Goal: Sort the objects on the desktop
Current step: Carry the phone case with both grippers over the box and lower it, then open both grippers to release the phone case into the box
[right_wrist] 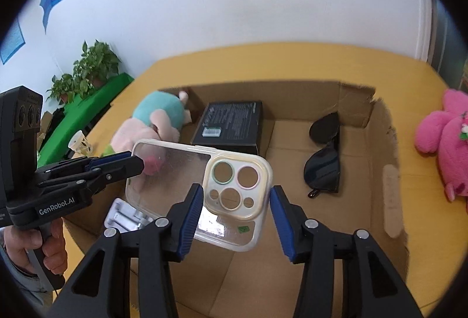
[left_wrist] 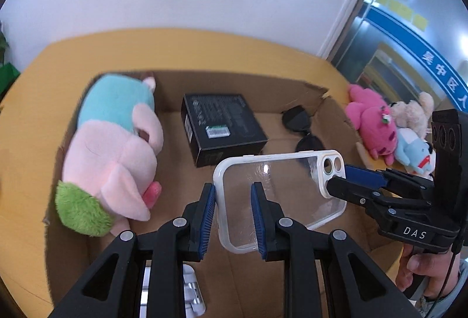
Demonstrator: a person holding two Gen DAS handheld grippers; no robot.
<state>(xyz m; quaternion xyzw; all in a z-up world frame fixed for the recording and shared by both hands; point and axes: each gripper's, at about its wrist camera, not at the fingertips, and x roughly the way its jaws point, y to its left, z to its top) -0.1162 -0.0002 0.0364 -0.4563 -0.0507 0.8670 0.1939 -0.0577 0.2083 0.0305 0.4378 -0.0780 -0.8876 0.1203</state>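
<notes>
Holding the clear phone case with a cream rim [left_wrist: 279, 198] mid-frame above the open brown cardboard box [right_wrist: 389, 160], the left gripper [left_wrist: 233, 218] pinches one long rim between narrow jaws, while the right gripper [right_wrist: 236, 218] stands wide astride the camera-cutout end, not visibly clamped. Judged light, springy and slick; grip belongs on the rim, not the flexing back panel. Farther in the box: pink-and-teal plush pig [left_wrist: 114, 154], black printed carton [left_wrist: 222, 128], dark sunglasses [right_wrist: 324, 154].
</notes>
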